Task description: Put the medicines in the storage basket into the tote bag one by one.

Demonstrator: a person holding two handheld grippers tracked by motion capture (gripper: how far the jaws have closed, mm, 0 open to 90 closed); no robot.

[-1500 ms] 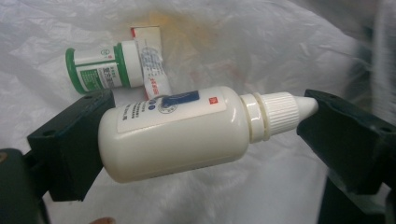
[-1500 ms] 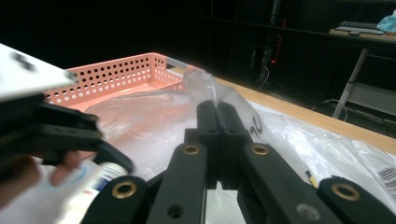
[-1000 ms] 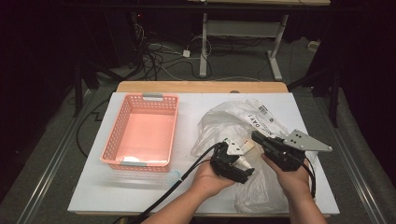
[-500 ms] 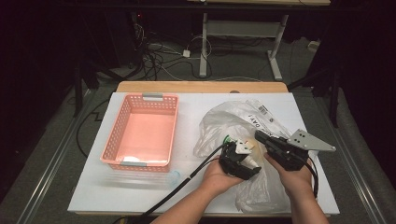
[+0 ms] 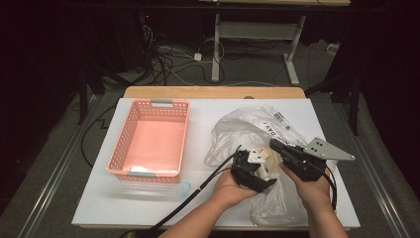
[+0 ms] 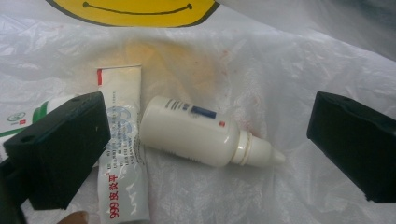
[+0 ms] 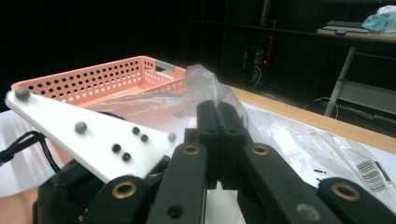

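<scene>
The bag (image 6: 280, 56) is thin, crinkled, glossy clear plastic; the bottle (image 6: 196, 133) smooth white plastic; the basket (image 5: 148, 144) perforated matt pink plastic.

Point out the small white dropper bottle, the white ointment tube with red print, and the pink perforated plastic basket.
white dropper bottle (image 6: 196, 135), left gripper view, body.
white ointment tube (image 6: 122, 177), left gripper view, lower half.
pink perforated basket (image 5: 124, 144), high view, left wall.

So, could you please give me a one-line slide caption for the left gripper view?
Left gripper open over a small white dropper bottle lying beside an ointment tube on a clear plastic bag.
</scene>
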